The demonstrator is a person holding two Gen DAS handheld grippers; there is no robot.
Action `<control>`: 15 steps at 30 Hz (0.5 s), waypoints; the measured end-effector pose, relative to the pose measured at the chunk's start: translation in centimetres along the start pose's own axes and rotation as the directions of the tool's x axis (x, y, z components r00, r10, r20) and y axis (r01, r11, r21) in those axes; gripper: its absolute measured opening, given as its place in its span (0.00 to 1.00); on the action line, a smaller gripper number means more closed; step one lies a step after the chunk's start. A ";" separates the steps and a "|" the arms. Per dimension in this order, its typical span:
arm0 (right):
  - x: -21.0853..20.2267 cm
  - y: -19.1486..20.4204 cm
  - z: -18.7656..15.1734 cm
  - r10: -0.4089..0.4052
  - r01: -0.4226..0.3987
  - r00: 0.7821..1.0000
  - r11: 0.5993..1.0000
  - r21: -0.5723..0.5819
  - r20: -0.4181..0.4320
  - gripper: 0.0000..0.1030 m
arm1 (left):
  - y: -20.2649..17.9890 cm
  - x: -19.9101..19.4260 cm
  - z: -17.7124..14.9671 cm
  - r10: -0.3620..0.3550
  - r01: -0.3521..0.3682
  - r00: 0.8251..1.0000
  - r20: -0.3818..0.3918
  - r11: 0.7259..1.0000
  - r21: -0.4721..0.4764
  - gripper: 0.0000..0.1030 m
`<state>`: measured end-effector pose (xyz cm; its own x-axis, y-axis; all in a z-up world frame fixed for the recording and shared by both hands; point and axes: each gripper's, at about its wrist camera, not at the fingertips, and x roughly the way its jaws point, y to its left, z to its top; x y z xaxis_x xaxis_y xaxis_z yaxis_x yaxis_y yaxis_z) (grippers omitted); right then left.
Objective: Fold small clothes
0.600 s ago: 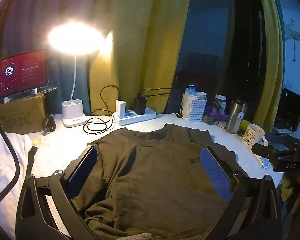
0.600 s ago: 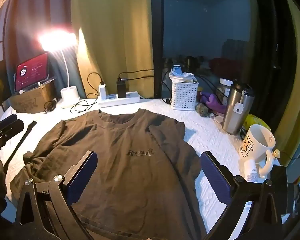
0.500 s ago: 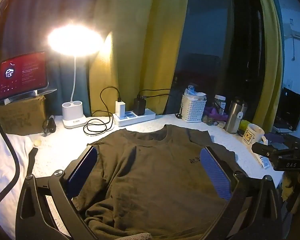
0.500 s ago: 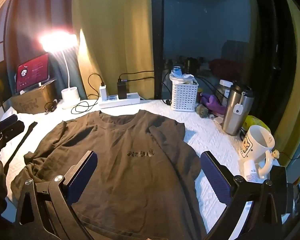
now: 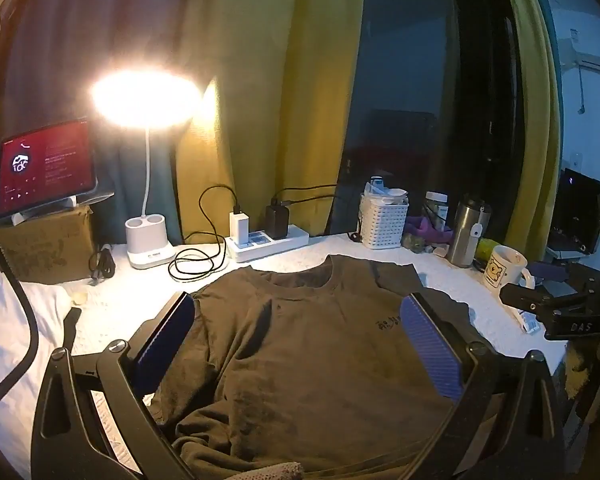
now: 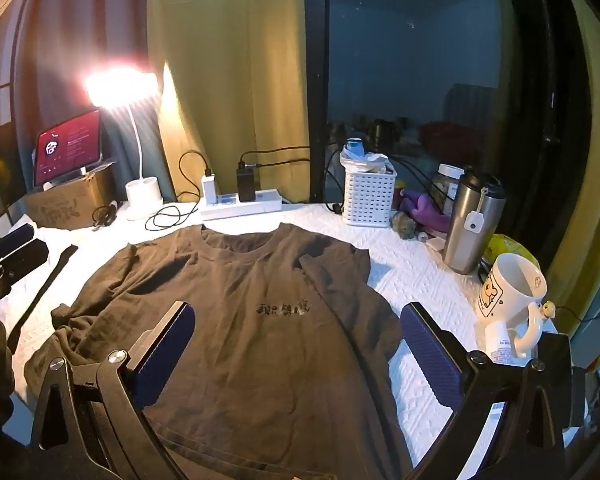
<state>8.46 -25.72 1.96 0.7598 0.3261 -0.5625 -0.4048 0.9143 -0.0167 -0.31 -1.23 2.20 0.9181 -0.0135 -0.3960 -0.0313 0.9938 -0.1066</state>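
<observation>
- The brown T-shirt (image 6: 260, 320) lies face up on the white quilted table cover (image 6: 420, 272), collar toward the power strip (image 6: 240, 204); its hem is cut off by the bottom edge in both views.
- The dark chest print (image 6: 283, 308) cannot be read; in the left wrist view the blue pad (image 5: 430, 344) covers part of it.
- The left gripper (image 5: 296, 344) is spread wide above the shirt, grasping nothing; the right gripper (image 6: 296, 344) is likewise released and empty.
- Only the right wrist view shows the shirt's rumpled left sleeve (image 6: 64, 328) and the right sleeve folded in over the chest.
- The left wrist view shows the right gripper's black frame at its right edge, partly hiding the white mug (image 5: 504, 270).
- The desk lamp (image 5: 146, 98) glares, washing out its head.
</observation>
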 end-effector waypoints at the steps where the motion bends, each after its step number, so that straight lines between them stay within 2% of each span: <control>1: 0.0 0.0 0.0 0.000 0.000 1.000 1.000 0.000 0.000 1.00 | 0.0 0.0 0.0 -0.002 0.002 1.000 0.001 1.000 0.001 0.99; 15: -0.3 0.3 0.0 -0.001 0.001 1.000 1.000 0.000 0.004 1.00 | -0.3 -0.6 -1.2 0.033 -0.034 0.999 0.027 0.999 0.024 0.99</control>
<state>8.08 -25.53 2.12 0.7623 0.3265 -0.5588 -0.4043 0.9145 -0.0172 -1.32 -1.63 1.42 0.9268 0.0221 -0.3748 -0.0528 0.9960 -0.0717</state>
